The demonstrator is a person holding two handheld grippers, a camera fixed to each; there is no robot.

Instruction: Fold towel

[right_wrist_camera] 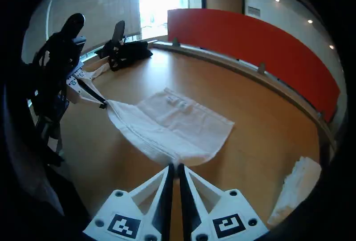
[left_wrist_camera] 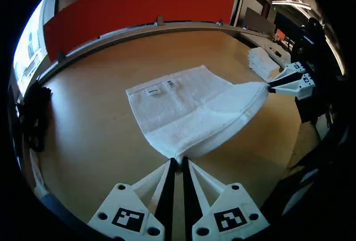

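A white towel (left_wrist_camera: pixel 178 103) lies on the wooden table (left_wrist_camera: pixel 98 107), its tagged far half flat. Its near edge is raised and sags between the two grippers. In the left gripper view, my left gripper (left_wrist_camera: pixel 178 161) is shut on one near corner, and the right gripper (left_wrist_camera: pixel 269 87) pinches the other corner at the right. In the right gripper view, my right gripper (right_wrist_camera: pixel 175 166) is shut on its corner of the towel (right_wrist_camera: pixel 178 123). There the left gripper (right_wrist_camera: pixel 105 105), held by a person at the left, grips the opposite corner.
A stack of folded white towels (left_wrist_camera: pixel 262 63) (right_wrist_camera: pixel 296 187) sits near the table's edge. A red partition (left_wrist_camera: pixel 133 5) (right_wrist_camera: pixel 249 40) runs along the far side. A dark bag (right_wrist_camera: pixel 127 51) (left_wrist_camera: pixel 35 107) lies at a corner of the table.
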